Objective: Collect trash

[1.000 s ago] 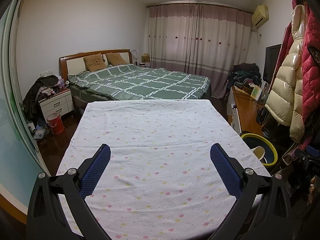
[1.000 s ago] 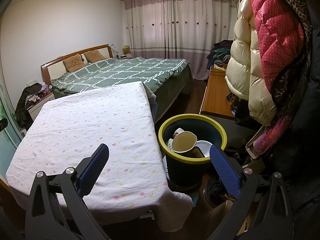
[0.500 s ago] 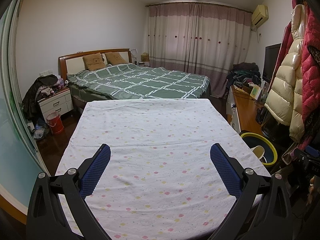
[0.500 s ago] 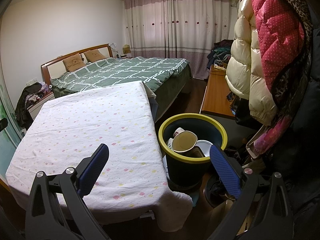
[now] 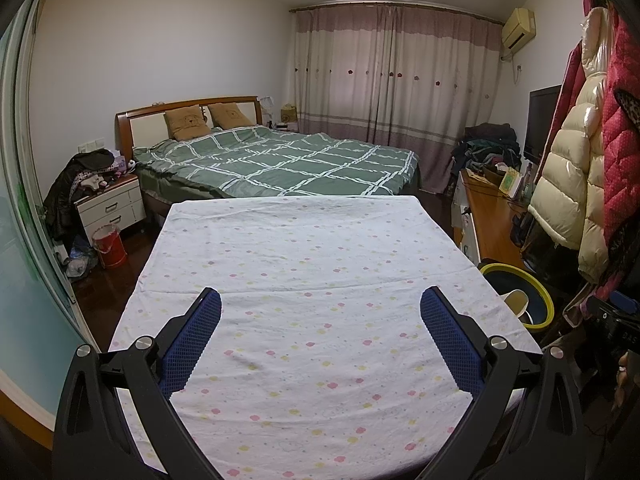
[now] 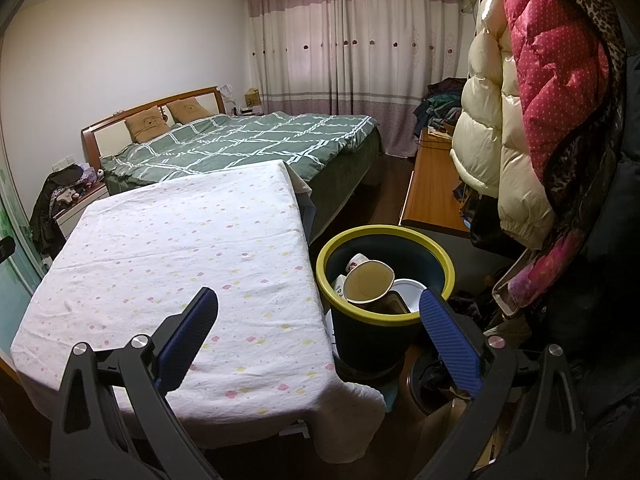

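While both grippers hang wide and hold nothing, the left gripper (image 5: pixel 320 312) looks over the flower-print surface (image 5: pixel 320 248), which carries no trash. The right gripper (image 6: pixel 318 312) faces the yellow-rimmed bin (image 6: pixel 448 272), standing just right of the surface, probably for easy dropping. Paper cups (image 6: pixel 368 280) lie inside it. Farther away stands the green bed (image 6: pixel 248 136).
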